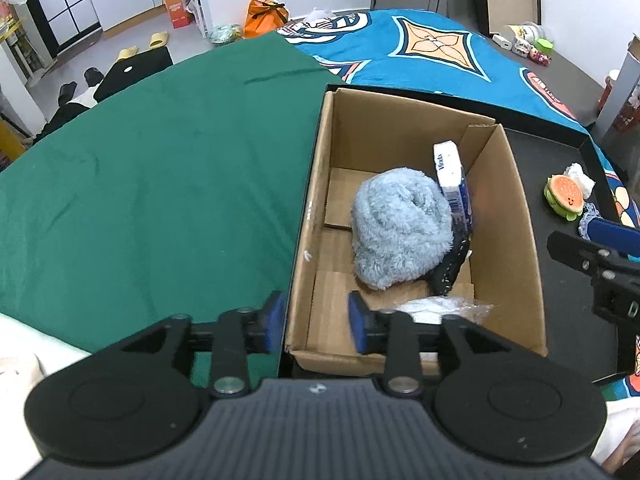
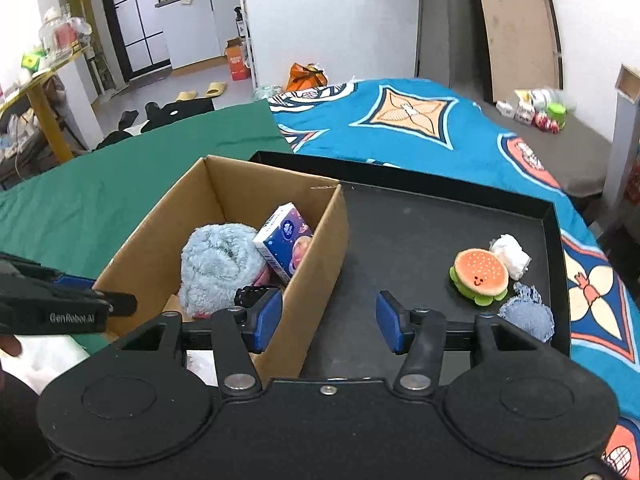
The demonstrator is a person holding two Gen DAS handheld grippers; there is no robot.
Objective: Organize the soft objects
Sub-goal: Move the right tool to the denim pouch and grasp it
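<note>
A cardboard box (image 1: 516, 216) (image 2: 320, 248) stands in a black tray (image 2: 420, 232). In it lie a fluffy light-blue plush (image 1: 396, 232) (image 2: 216, 264), a tissue pack (image 1: 452, 180) (image 2: 284, 244), a black item (image 1: 450, 268) and a clear plastic bag (image 1: 444, 306). On the tray to the right lie a burger plush (image 2: 480, 276) (image 1: 565, 197), a white wad (image 2: 510, 256) and a blue lacy cloth (image 2: 528, 318). My left gripper (image 1: 316, 322) is open and empty, straddling the box's left wall. My right gripper (image 2: 328, 320) is open and empty, over the box's right wall and the tray.
The tray rests on a bed with a green sheet (image 1: 160, 180) and a blue patterned blanket (image 2: 400, 128). A grey ledge (image 2: 576, 148) with small items is at the far right. Slippers and an orange bag (image 1: 266, 16) lie on the floor beyond.
</note>
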